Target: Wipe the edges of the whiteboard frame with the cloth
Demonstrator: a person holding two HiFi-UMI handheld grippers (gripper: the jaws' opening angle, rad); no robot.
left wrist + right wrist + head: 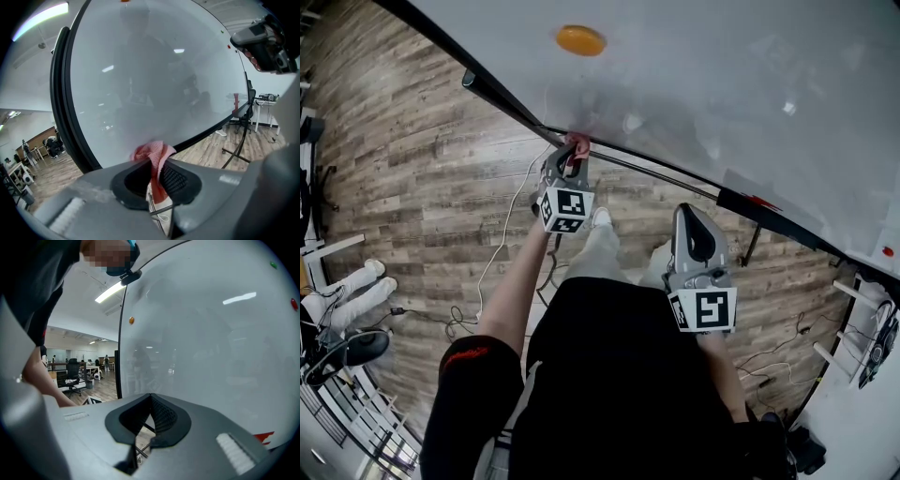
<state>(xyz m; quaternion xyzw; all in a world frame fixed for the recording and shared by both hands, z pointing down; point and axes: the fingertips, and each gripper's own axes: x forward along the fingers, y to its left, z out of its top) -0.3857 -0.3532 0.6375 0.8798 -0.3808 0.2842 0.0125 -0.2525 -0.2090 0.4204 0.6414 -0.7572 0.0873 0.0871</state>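
A large whiteboard (703, 84) with a black frame (502, 98) stands in front of me. My left gripper (574, 155) is shut on a pink cloth (577, 144) and holds it against the board's lower frame edge. In the left gripper view the cloth (152, 154) bunches out past the closed jaws onto the black frame (201, 136). My right gripper (694, 225) hangs lower and to the right, away from the board, shut with nothing between its jaws. Its own view shows the right gripper (151, 401) facing the whiteboard (211, 333) surface.
An orange magnet (580, 40) sticks to the board above the left gripper. A black board leg (753, 246) and cables (502, 244) lie on the wooden floor. A desk edge (853, 394) stands at the right, white furniture (337, 281) at the left. Office chairs (72, 373) stand far behind.
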